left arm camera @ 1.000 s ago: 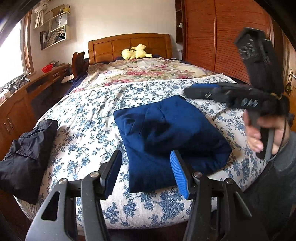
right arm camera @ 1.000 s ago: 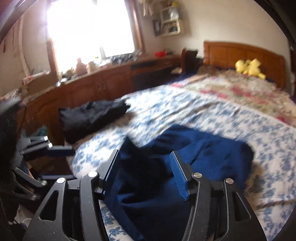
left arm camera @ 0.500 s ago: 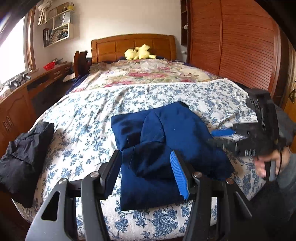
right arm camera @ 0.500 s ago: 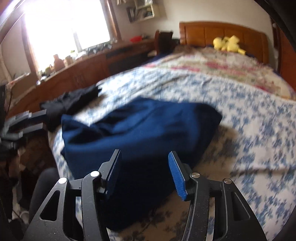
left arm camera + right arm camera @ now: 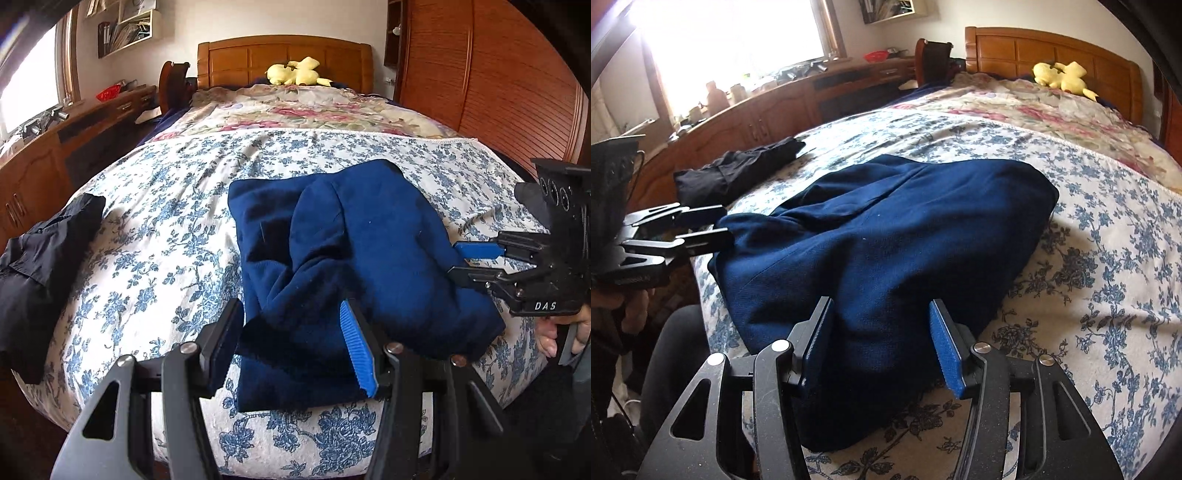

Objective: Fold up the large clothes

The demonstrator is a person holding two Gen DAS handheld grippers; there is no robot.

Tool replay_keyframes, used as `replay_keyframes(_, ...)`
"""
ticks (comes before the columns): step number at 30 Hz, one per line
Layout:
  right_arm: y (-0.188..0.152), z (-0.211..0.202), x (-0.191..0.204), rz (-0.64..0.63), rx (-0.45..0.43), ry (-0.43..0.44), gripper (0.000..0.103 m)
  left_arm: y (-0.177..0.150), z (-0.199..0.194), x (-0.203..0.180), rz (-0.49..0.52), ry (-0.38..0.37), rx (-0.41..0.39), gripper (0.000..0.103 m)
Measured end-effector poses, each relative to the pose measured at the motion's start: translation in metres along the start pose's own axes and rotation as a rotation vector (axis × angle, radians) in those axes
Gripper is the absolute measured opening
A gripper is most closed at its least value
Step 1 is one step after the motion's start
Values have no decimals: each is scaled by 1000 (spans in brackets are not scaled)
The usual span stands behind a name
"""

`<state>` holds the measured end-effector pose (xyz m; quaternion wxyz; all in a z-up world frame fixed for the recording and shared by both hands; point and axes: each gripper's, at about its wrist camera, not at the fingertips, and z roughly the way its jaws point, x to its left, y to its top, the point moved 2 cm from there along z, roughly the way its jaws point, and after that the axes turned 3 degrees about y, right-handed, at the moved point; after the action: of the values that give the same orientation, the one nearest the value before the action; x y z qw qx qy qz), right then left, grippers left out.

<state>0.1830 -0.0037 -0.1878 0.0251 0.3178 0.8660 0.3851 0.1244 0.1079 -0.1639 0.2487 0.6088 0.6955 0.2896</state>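
A folded navy blue garment [image 5: 351,258] lies on the blue-floral bedspread [image 5: 166,221] near the foot of the bed; it also shows in the right wrist view [image 5: 886,240]. My left gripper [image 5: 291,343] is open at the garment's near edge, the cloth between its jaws. My right gripper [image 5: 879,339] is open at the garment's right side, jaws either side of the cloth's edge. In the left wrist view the right gripper [image 5: 465,262] comes in from the right, touching the garment. In the right wrist view the left gripper [image 5: 709,229] sits at the garment's left corner.
A folded black garment [image 5: 40,258] lies at the bed's left edge, and it also shows in the right wrist view [image 5: 738,170]. A yellow plush toy [image 5: 295,74] sits by the wooden headboard. A wooden cabinet [image 5: 757,110] runs along the left; a wardrobe [image 5: 498,92] stands right.
My right gripper came down from above the bed to the garment's right edge. My left gripper moved closer to the garment's near edge. The garment stayed put.
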Motion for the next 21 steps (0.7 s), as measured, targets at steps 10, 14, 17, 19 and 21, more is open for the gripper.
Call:
replay_keyframes(10,4,-1,5,-30,-8,-31,53,-6,6,10,1,1,23,53)
replay_keyframes(14,6,-1,6,-32,-15,-38,53,-4,3,6,18,-9,5,32)
replay_keyframes(17,9,-2,6,-35,-23,-42,53,-2,-4,1,40,-33,-26,12)
replay_keyframes(19,11,-3,7,-39,-27,-40,53,1,-11,0,45,-20,-53,11)
replay_keyframes(21,12,-2,9,-44,-31,-40,53,6,-18,2,32,-11,-86,10)
